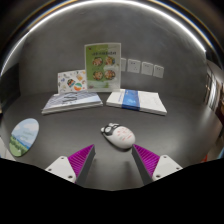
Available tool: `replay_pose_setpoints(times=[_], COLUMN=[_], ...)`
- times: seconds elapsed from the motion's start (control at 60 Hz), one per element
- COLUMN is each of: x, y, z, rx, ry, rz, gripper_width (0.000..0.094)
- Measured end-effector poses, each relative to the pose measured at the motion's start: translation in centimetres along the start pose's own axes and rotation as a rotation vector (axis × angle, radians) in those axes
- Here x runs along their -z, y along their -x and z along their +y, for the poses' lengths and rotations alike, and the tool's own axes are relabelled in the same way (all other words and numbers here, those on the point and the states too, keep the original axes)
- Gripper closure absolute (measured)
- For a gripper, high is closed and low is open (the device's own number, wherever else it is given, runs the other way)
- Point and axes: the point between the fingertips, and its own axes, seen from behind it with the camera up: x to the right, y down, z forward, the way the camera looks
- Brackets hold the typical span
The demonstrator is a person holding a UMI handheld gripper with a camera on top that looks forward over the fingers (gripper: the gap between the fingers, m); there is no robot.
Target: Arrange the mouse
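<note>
The tongs (112,160) are spread wide and hold nothing. The mouse (118,136) rests on the counter (60,130) just ahead, centred between the fingers, its long axis lying roughly crosswise to them.

Flat grey book (72,102) lies beside a blue-and-white book (137,101); green illustrated card (100,62) stands upright behind.

Dim, overhead glare, heavy fisheye warp
</note>
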Motion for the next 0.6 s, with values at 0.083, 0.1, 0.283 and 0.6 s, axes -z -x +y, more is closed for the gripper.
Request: replay_pose_setpoints(times=[0.083, 0.1, 0.283, 0.6], x=[-2.1, -2.5, -5.6, -9.2], y=[-2.0, -2.3, -3.0, -4.0], z=[-0.1, -0.1, -1.2, -3.1], rx=[0.025, 0.028, 0.004, -0.054], ry=[0.029, 0.035, 0.072, 0.058], rz=[-0.014, -0.017, -0.103, -0.104], gripper_width=[0.0129, 0.013, 0.0118, 0.0412])
